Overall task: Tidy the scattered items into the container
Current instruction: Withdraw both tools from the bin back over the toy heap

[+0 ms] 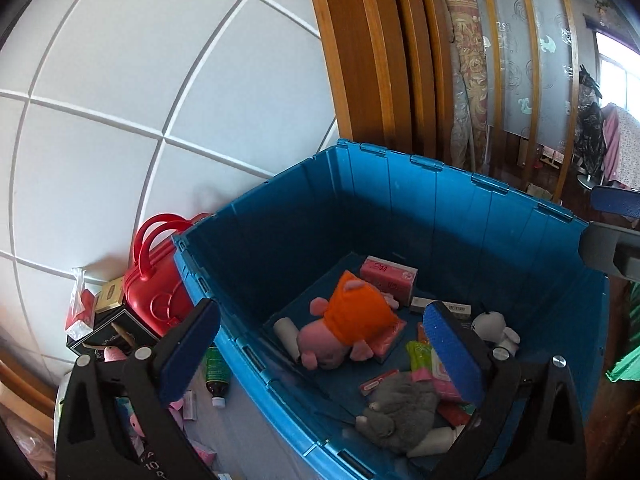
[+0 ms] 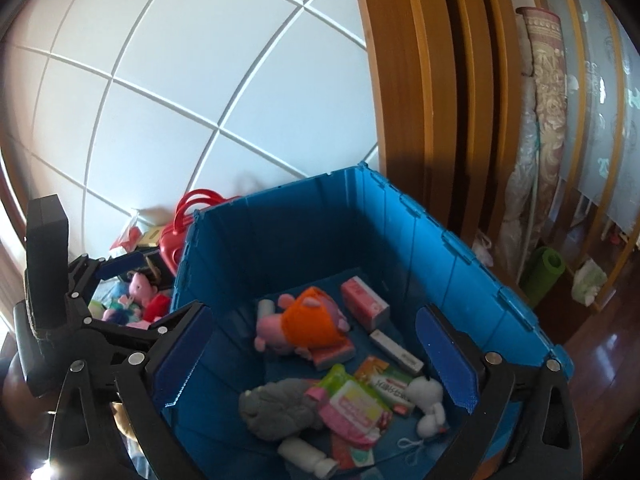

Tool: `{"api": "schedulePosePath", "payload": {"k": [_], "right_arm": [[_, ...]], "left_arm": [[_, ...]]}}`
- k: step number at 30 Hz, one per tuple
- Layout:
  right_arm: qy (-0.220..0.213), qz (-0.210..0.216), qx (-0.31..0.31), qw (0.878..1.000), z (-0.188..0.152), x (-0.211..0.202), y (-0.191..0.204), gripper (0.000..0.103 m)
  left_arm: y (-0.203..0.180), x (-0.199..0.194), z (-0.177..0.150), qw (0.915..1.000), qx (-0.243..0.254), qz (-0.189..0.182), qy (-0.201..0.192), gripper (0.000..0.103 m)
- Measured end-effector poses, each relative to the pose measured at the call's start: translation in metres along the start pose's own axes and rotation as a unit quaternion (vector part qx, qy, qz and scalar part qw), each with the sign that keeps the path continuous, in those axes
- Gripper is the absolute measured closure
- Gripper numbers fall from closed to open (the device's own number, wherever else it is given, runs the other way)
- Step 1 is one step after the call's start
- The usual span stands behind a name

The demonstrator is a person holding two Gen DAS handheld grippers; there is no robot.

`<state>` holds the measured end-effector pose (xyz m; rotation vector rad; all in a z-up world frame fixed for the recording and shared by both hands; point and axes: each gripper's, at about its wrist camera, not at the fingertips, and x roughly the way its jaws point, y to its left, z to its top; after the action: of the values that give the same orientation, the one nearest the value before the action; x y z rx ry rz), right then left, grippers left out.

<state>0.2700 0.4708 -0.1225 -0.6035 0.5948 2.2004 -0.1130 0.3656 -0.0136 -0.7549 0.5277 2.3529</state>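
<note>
A blue plastic crate (image 1: 400, 200) (image 2: 420, 232) holds a pink pig plush in an orange top (image 1: 348, 324) (image 2: 304, 324), a grey plush (image 1: 404, 412) (image 2: 280, 404), a white plush (image 1: 496, 328) (image 2: 430, 404), pink tissue packs (image 1: 388, 276) (image 2: 364, 300) and snack packets (image 2: 352, 404). My left gripper (image 1: 320, 344) is open and empty, straddling the crate's left wall. My right gripper (image 2: 320, 360) is open and empty above the crate. Items lie left of the crate: a green bottle (image 1: 216, 372) and a pink doll (image 2: 142, 286).
A red case with handles (image 1: 156, 276) (image 2: 176, 236) and dark boxes (image 1: 108, 332) stand against the white panelled wall (image 1: 120, 100). A wooden door frame (image 1: 372, 52), rolled rugs (image 2: 544, 120) and a green mat (image 2: 544, 272) stand at the right.
</note>
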Motion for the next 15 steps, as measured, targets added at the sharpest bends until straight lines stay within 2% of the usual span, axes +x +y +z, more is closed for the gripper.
{"api": "schedulePosePath", "payload": {"k": [8,15], "right_arm": [[0.004,0.033,-0.019,0.999,-0.005,0.006,0.036,0.000],[0.015,0.069,-0.049,0.996,-0.015,0.013,0.088,0.000]], "left_arm": [[0.025,-0.019,-0.029,0.9995,-0.023,0.021,0.004,0.000],[0.064,-0.045,-0.075,0.9972,-0.051,0.050,0.020,0.000]]}}
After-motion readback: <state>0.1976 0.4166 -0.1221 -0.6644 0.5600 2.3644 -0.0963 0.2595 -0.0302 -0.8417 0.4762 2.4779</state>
